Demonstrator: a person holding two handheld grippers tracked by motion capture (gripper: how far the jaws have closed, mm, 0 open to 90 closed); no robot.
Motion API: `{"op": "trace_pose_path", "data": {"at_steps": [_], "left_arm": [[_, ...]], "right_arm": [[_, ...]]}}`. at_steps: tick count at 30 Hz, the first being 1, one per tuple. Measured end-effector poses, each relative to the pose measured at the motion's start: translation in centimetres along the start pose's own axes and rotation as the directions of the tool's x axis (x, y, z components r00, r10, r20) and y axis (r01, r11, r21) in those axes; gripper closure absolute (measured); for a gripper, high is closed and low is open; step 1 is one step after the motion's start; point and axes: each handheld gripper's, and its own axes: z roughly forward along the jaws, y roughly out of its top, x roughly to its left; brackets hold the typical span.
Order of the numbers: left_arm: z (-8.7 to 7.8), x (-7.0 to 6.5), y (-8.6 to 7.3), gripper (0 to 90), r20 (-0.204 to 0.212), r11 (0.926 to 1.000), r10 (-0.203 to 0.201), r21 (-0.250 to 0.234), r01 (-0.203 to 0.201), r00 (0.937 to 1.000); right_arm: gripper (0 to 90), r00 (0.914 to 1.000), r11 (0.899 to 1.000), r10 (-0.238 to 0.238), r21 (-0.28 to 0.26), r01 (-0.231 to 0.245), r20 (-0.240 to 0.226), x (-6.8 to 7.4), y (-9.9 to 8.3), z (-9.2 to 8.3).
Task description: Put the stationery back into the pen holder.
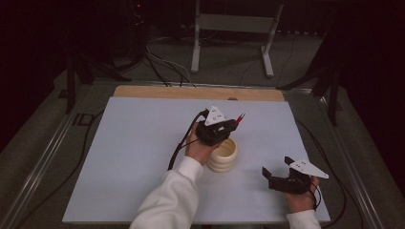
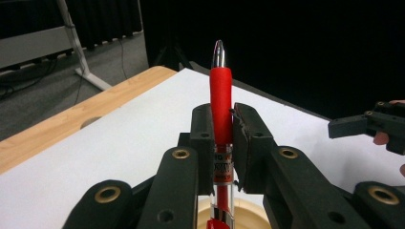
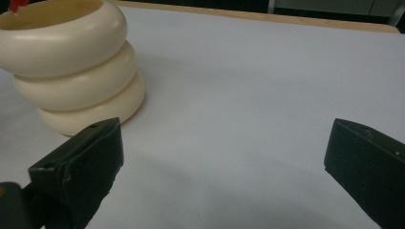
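Note:
My left gripper hovers over a cream ribbed cup near the middle of the white table top. Its jaws are shut on a red pen, whose silver tip sticks out beyond the fingertips; the pen's lower end hangs just above the cup's rim. In the high view the red pen points away to the right. My right gripper rests open at the front right of the table, nothing between its fingers. In the right gripper view the cup stands at the upper left, beyond the left finger.
A wooden strip runs along the table's far edge. A metal stand and cables lie on the floor beyond. A black cable trails from the left gripper across the table.

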Motion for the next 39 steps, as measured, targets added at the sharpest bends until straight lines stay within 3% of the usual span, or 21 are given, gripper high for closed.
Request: {"op": "trace_pose_path", "data": {"at_steps": [13, 23, 28, 33, 37, 39], "left_arm": [[0.5, 0.2, -1.9, 80.2, 0.01, 0.9986, -0.02, 0.049, 0.019, 0.9998], [-0.4, 0.4, -4.0, 80.1, 0.014, 0.9952, -0.036, 0.091, 0.035, 0.9992], [-1.0, 0.3, -4.2, 78.7, 0.044, 0.9956, -0.037, 0.088, 0.033, 0.9983], [-1.7, 0.3, -4.1, 57.4, 0.052, 0.9966, -0.035, 0.076, 0.031, 0.998], [-2.7, 0.6, -3.9, 42.0, 0.027, 0.9979, -0.043, 0.05, 0.042, 0.9987], [-3.4, 0.8, -3.9, 34.4, -0.005, 0.9983, -0.034, 0.046, 0.035, 0.9994]], "right_arm": [[0.0, 1.0, 1.0, 0.005, -0.002, -0.005, 0.0, 0.0, 0.0, -0.1], [0.0, 1.0, 1.0, 0.001, -0.001, -0.001, -0.001, 0.1, 0.0, -0.1], [0.0, 1.0, 1.0, -0.001, 0.001, 0.001, -0.001, 0.1, 0.0, -0.1], [0.0, 1.0, 1.0, 0.0, -0.001, 0.0, -0.001, 0.1, 0.0, -0.1], [0.0, 1.0, 1.0, 0.0, 0.0, 0.0, 0.0, 0.1, 0.0, -0.1], [0.0, 1.0, 1.0, 0.001, -0.002, -0.001, -0.001, 0.1, 0.0, -0.1]]}}
